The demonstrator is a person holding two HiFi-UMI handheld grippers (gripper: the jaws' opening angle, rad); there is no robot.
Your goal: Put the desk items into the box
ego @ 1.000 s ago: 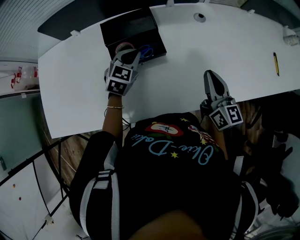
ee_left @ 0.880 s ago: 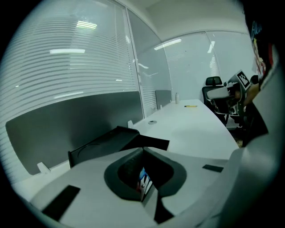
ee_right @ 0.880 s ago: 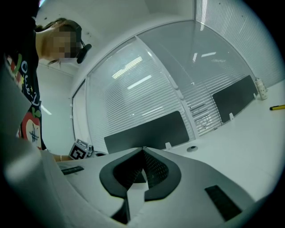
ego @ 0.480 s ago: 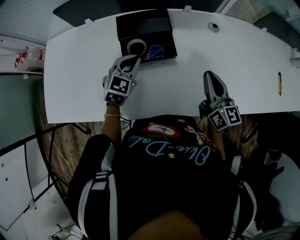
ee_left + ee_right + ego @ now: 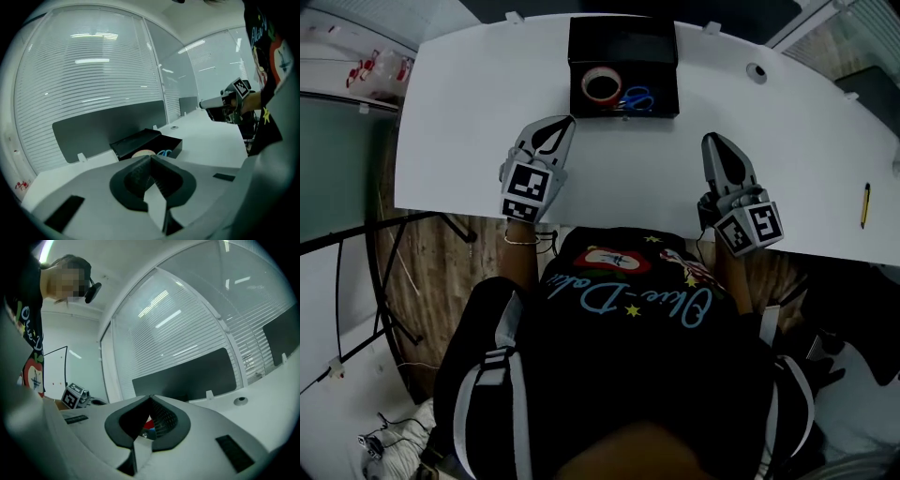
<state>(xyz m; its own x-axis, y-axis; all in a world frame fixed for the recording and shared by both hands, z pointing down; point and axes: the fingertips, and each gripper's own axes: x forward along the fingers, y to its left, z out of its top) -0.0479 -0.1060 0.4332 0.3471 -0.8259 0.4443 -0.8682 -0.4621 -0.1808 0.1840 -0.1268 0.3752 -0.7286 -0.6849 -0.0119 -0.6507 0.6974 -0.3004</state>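
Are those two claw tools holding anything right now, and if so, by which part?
Nothing is held. The left gripper and the right gripper each have their jaws together with nothing between them, above the white desk.

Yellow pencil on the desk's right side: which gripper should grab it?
Right. The right gripper is nearer the thin yellow pencil; the left gripper sits by the black box.

1. The left gripper [image 5: 150,158] fills the near foreground, its jaws meeting at the tips with nothing between them.
2. Just beyond the tips, an open black box [image 5: 174,143] sits on the white desk [image 5: 206,140].
3. It holds a tape roll [image 5: 143,153] and, to its right, blue-handled scissors [image 5: 164,152].
4. Far right, the right gripper [image 5: 202,104] hangs above the desk, well apart from the box.
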